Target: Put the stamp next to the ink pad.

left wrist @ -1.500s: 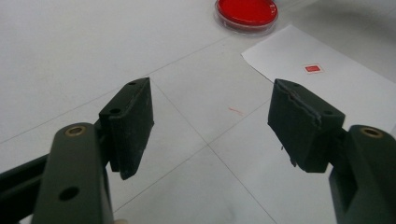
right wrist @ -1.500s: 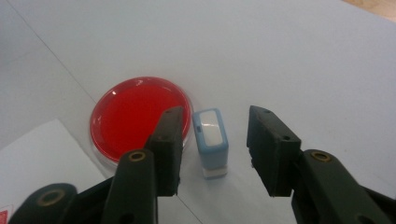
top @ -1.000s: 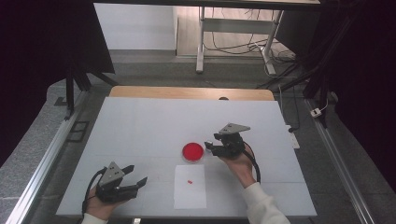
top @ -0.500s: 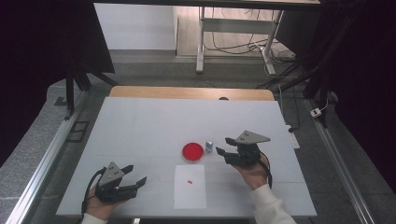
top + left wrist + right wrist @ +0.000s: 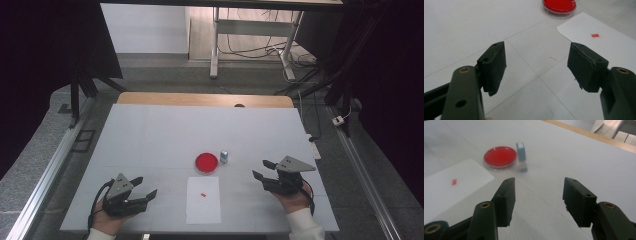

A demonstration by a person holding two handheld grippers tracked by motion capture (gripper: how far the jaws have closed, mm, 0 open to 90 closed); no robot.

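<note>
Small blue-white block (image 5: 522,157) stands upright just right of the red dish (image 5: 206,162), touching or nearly touching its rim in the right gripper view; from above it sits a hair apart. White sheet (image 5: 203,199) lies just in front of the dish, with a tiny red square (image 5: 203,194) on it.

Right gripper (image 5: 261,169) hangs right of the dish, well clear of the block, jaws apart, nothing between them. Left gripper (image 5: 144,186) sits left of the sheet, jaws also spread and empty.

Block looks light, rigid, narrow and tall, so probably tips easily. Best taken across its two flat faces, low to mid height, coming in level. The dish is shallow, likely plastic, may hold liquid or gel, so avoid nudging it.

Hard to tell: what the block actually is, and whether its pale base is a separate piece. Dish contents unclear. Red square too small to read. Faint red mark on the table (image 5: 553,58) near the left jaws, unidentified.
</note>
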